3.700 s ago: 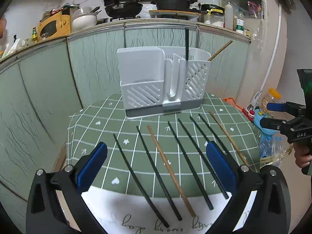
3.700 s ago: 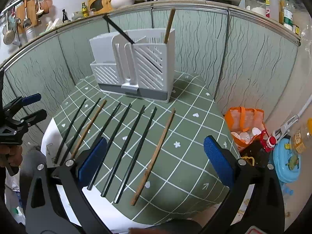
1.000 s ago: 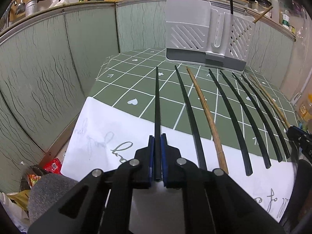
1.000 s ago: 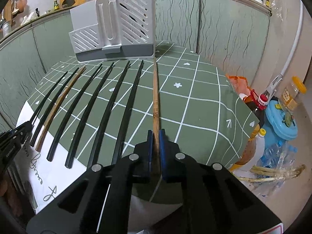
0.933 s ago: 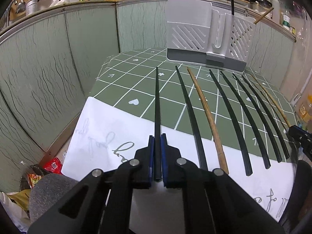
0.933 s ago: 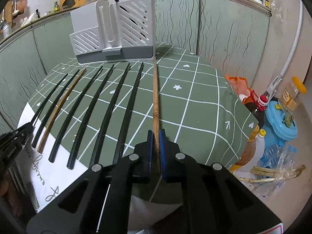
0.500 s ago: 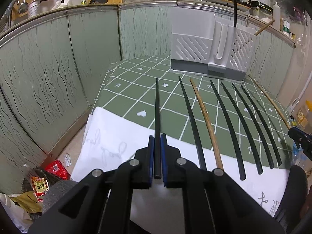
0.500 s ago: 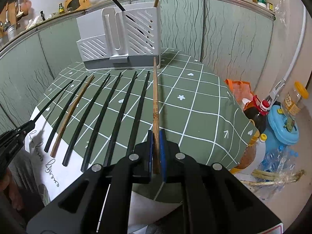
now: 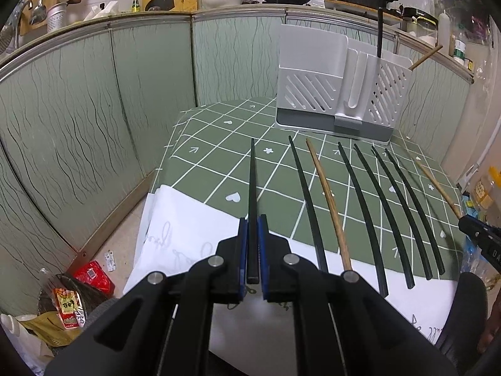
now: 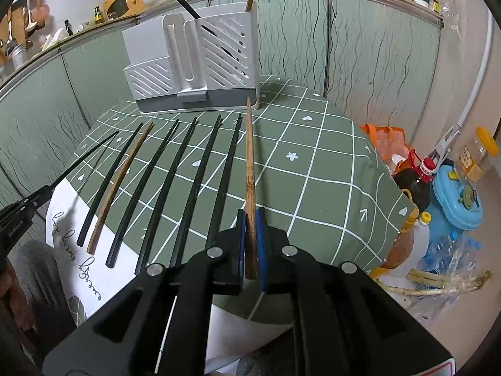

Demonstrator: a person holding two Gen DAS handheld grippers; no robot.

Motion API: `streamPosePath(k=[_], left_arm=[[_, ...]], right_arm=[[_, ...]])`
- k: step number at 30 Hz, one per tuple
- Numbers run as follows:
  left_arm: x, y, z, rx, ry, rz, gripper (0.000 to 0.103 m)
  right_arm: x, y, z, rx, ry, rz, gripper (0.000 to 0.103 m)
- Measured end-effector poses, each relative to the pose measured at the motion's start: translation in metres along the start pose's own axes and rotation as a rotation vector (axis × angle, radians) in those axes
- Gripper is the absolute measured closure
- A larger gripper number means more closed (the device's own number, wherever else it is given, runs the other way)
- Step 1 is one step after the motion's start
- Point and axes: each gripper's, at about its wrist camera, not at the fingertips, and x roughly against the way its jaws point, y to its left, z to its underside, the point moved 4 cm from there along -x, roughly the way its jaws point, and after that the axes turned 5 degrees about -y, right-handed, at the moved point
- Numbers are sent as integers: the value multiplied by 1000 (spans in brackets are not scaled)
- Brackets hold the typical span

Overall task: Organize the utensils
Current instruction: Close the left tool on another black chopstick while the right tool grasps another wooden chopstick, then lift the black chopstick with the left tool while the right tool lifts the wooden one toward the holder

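Observation:
My left gripper [image 9: 252,222] is shut on the near end of a black chopstick [image 9: 252,185], which is lifted off the green checked tablecloth [image 9: 219,147]. My right gripper [image 10: 249,216] is shut on a brown wooden chopstick [image 10: 249,153], also raised above the cloth. Between them several black chopsticks [image 9: 363,197] and one wooden chopstick [image 9: 328,197] lie in a row on the cloth. A white slotted utensil holder [image 9: 332,94] stands at the far edge, with one black and one wooden chopstick upright in it.
Green panelled walls [image 9: 78,109] close in the table on the left and behind. Beside the table's right edge stand a dark bottle [image 10: 413,185], a blue container [image 10: 457,200] and an orange bag [image 10: 385,141]. A white printed cloth [image 9: 188,235] hangs over the near edge.
Both grippers, open above the row earlier, have each shut on a chopstick. Over the last second both chopsticks have risen off the cloth, and the table looks farther below.

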Motion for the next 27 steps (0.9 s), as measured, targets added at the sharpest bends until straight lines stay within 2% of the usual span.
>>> streamPosePath(k=[11, 27], left_arm=[[9, 2, -18, -14, -23, 11, 95], [27, -1, -71, -59, -99, 42, 95]], right_arm=[[13, 3, -16, 2, -35, -12, 96], [38, 4, -74, 22, -128, -30, 96]])
